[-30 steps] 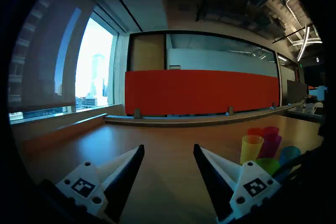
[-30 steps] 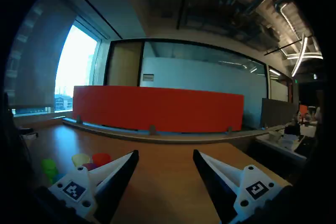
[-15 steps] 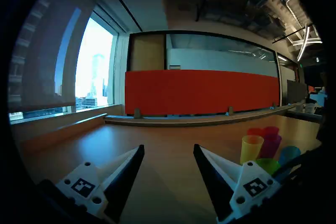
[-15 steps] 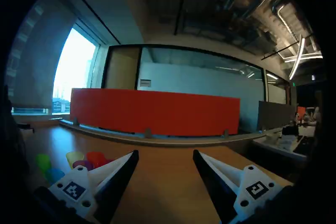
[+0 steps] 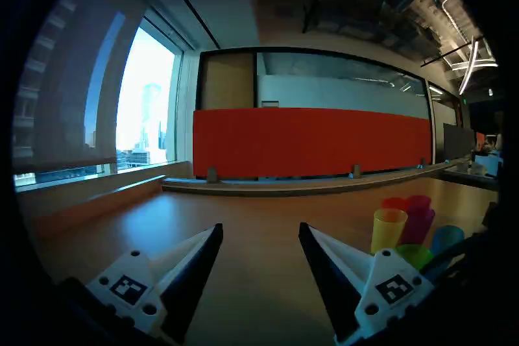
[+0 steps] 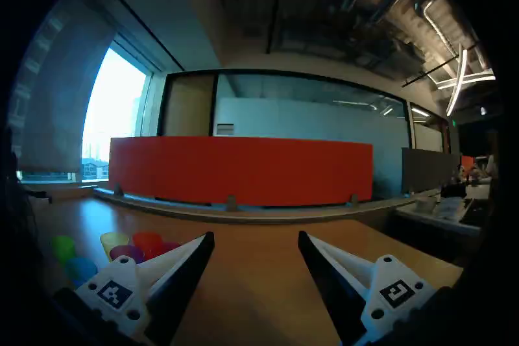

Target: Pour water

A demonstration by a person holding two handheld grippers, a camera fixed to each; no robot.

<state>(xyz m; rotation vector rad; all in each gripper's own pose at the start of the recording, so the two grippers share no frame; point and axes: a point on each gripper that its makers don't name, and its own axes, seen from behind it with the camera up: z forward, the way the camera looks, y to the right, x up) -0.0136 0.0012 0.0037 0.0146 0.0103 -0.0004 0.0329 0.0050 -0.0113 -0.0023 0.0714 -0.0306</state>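
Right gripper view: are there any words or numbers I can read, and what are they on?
No text is readable.
Small sign on the wall above the red panel: too small to read.
Square markers on the right hand-held gripper: black-and-white patterns, no letters.
Coloured cups: no writing visible.

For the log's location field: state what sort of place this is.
Probably an open-plan office: a long wooden desk backed by a red divider panel, a tall window onto city towers, and exposed ceiling pipes with strip lights.
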